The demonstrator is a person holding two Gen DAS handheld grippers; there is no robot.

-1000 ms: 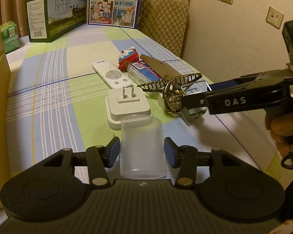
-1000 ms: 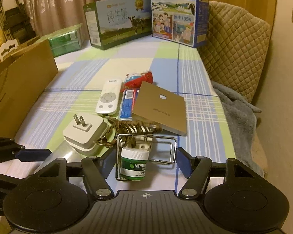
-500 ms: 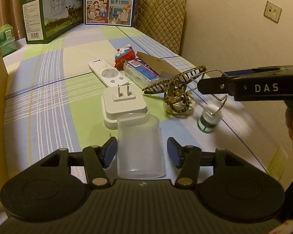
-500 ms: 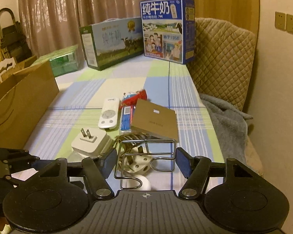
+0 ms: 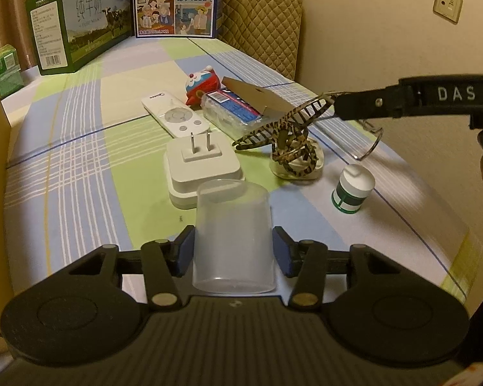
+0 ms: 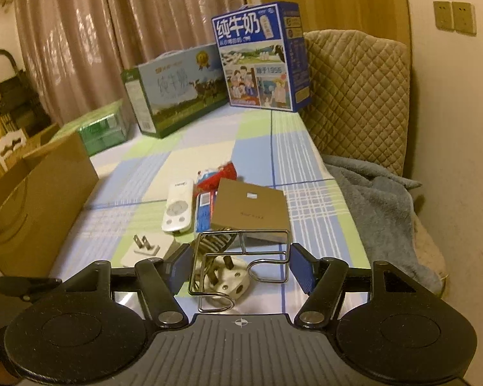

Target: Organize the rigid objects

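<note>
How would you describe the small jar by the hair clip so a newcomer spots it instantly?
Start at the checked tablecloth and go to the cluster near its wall-side edge. Just past the tortoiseshell hair clip, closer to the camera, stands the small jar, upright and apart from the rest. It is the only round white pot with a green band; its neighbours are flat or boxy.

Clear plastic cup (image 5: 233, 241) sits upside down on the checked bed, right in front of the white plug adapter (image 5: 203, 167). The wire rack (image 6: 241, 257) is lifted, tilted, with the tortoiseshell hair clip (image 5: 286, 132) hanging by it, above the white plug (image 5: 301, 165).
</note>
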